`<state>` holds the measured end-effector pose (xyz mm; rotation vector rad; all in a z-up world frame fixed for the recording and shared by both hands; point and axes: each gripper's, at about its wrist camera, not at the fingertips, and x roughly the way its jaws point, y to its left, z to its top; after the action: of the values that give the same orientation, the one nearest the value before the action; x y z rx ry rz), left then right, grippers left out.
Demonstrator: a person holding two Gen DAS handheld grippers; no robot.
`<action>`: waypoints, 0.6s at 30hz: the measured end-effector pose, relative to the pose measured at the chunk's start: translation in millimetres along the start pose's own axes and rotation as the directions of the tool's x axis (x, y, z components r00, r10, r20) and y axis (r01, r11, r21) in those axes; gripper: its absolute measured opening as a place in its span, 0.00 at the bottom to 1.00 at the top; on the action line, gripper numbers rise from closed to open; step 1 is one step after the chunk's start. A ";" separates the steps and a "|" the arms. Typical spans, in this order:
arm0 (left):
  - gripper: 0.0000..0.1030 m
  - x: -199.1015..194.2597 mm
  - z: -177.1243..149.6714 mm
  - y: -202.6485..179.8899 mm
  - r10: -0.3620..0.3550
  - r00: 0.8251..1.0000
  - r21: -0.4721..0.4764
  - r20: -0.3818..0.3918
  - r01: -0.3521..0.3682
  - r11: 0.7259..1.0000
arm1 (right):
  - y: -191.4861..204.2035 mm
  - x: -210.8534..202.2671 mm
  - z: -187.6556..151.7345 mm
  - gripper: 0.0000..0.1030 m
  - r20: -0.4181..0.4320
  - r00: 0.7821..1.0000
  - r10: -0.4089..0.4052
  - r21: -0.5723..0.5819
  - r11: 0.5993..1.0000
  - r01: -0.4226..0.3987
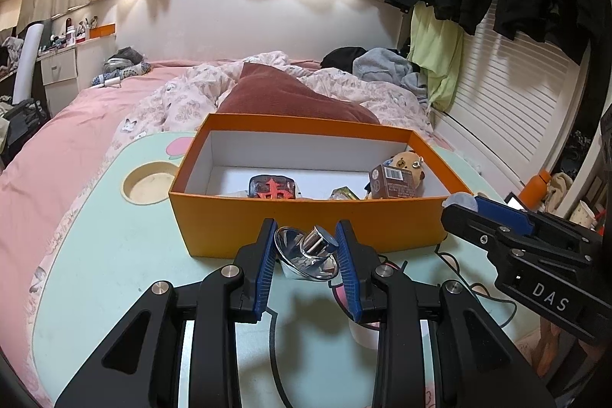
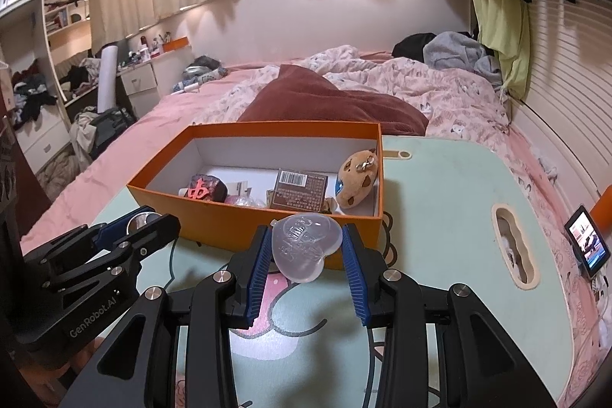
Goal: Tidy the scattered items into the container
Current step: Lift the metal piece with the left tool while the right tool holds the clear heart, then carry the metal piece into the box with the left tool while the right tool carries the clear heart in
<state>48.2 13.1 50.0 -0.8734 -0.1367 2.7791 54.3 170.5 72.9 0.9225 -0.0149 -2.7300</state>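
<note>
An orange box (image 1: 306,217) with a white inside stands on a mint lap table (image 1: 114,255); it also shows in the right wrist view (image 2: 214,220). It holds a dark block with a red character (image 1: 272,189), a brown carton (image 1: 396,183) and a plush toy (image 1: 409,161). My left gripper (image 1: 308,249) is shut on a shiny silver spinning top (image 1: 310,255), held just in front of the box's near wall. My right gripper (image 2: 306,247) is shut on a clear heart-shaped case (image 2: 306,245), also in front of the box, to the right of the left gripper (image 2: 134,222).
The table (image 2: 440,197) stands on a bed with a pink sheet (image 1: 76,125), a rumpled duvet and a dark red pillow (image 2: 325,98). A round cup hole (image 1: 147,183) lies left of the box. A slot (image 2: 514,247) and a small lit screen (image 2: 587,243) are at the right.
</note>
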 end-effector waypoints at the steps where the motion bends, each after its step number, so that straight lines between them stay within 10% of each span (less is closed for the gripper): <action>1: 0.31 -0.1 0.3 0.1 0.000 1.000 0.000 0.000 0.000 1.000 | 0.2 -0.1 0.5 0.35 0.002 1.000 0.000 0.000 1.000 0.000; 18: 0.31 -13.7 47.1 -5.4 -0.053 0.998 0.030 0.031 0.052 0.998 | 2.0 -8.2 25.6 0.35 0.063 0.998 -0.006 0.002 1.000 0.006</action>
<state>33.1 14.0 96.9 -0.8075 -0.1227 2.7396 45.8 168.8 98.4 0.8375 -0.0268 -2.7638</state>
